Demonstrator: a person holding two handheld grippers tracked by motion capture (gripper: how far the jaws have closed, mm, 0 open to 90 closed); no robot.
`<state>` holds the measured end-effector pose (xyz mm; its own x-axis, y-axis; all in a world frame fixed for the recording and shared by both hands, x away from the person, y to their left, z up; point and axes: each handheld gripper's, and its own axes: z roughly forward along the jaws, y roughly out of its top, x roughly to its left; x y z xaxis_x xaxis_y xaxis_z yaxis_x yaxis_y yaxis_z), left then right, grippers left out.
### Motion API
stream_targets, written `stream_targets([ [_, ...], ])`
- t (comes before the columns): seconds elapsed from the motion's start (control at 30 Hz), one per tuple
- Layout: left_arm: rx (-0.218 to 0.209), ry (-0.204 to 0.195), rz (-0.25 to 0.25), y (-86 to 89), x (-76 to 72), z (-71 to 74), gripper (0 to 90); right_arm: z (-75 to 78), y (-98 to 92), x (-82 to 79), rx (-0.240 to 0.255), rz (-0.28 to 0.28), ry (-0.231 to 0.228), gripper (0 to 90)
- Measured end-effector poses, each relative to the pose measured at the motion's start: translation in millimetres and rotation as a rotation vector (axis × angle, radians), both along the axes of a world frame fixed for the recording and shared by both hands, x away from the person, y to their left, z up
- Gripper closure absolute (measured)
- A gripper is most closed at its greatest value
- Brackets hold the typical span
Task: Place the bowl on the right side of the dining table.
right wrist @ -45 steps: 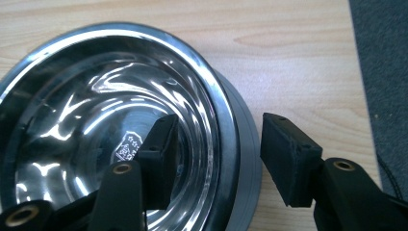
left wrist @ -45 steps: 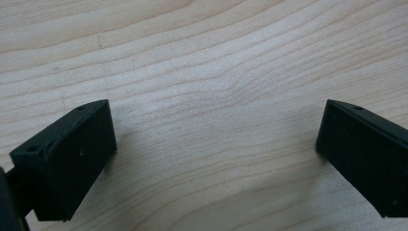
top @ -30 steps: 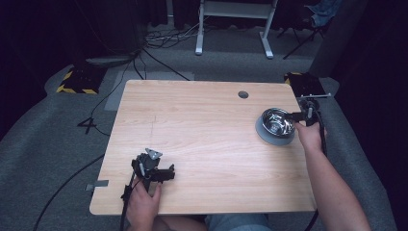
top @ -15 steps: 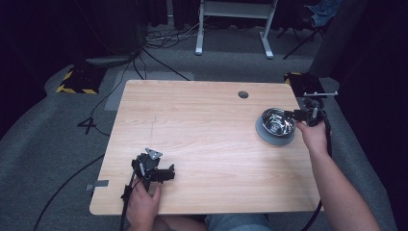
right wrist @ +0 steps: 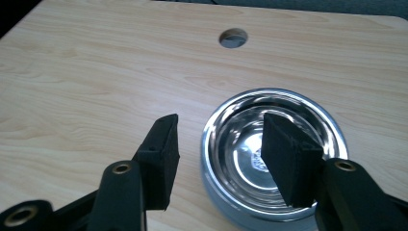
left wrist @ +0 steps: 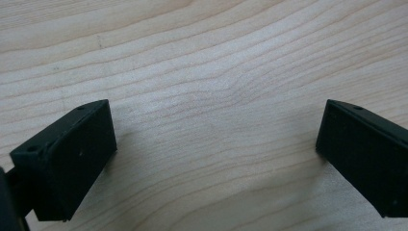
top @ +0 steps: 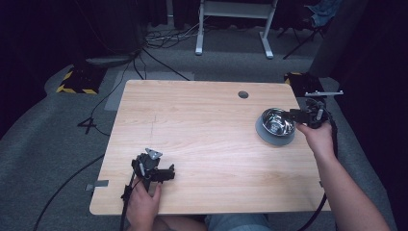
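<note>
A shiny steel bowl (top: 277, 122) with a grey base stands near the right edge of the wooden table (top: 192, 125). My right gripper (top: 292, 115) hovers at the bowl's right side and points left across it. In the right gripper view its jaws stand open above the bowl (right wrist: 274, 149), one over the table beside the rim and one over the hollow, with the right gripper (right wrist: 221, 132) holding nothing. My left gripper (top: 168, 174) rests low at the table's front left. Its jaws (left wrist: 216, 159) are spread wide over bare wood.
A round cable hole (top: 243, 94) lies in the table behind the bowl, also visible in the right gripper view (right wrist: 233, 37). Cables trail off the front edge from both grippers. Grey carpet, floor cables and a white desk frame (top: 231, 29) lie beyond the table.
My right gripper has lifted and drawn back a little to the right from the bowl, jaws still apart. The bowl and the left gripper have stayed put.
</note>
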<state>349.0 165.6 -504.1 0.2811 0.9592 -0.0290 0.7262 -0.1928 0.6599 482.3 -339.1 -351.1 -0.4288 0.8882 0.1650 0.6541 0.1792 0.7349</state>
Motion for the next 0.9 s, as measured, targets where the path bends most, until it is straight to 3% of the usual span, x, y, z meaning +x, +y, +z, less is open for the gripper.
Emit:
stream_targets([
  [0.47,0.001,0.000,0.000,0.0,0.0,0.0,0.5,10.0,24.3,-40.0,0.013,0.150,-0.020,47.6],
  [0.9,-0.002,0.002,0.001,-0.2,-0.1,0.0,0.5,-3.3,46.0,-63.4,0.009,0.241,0.008,46.7],
])
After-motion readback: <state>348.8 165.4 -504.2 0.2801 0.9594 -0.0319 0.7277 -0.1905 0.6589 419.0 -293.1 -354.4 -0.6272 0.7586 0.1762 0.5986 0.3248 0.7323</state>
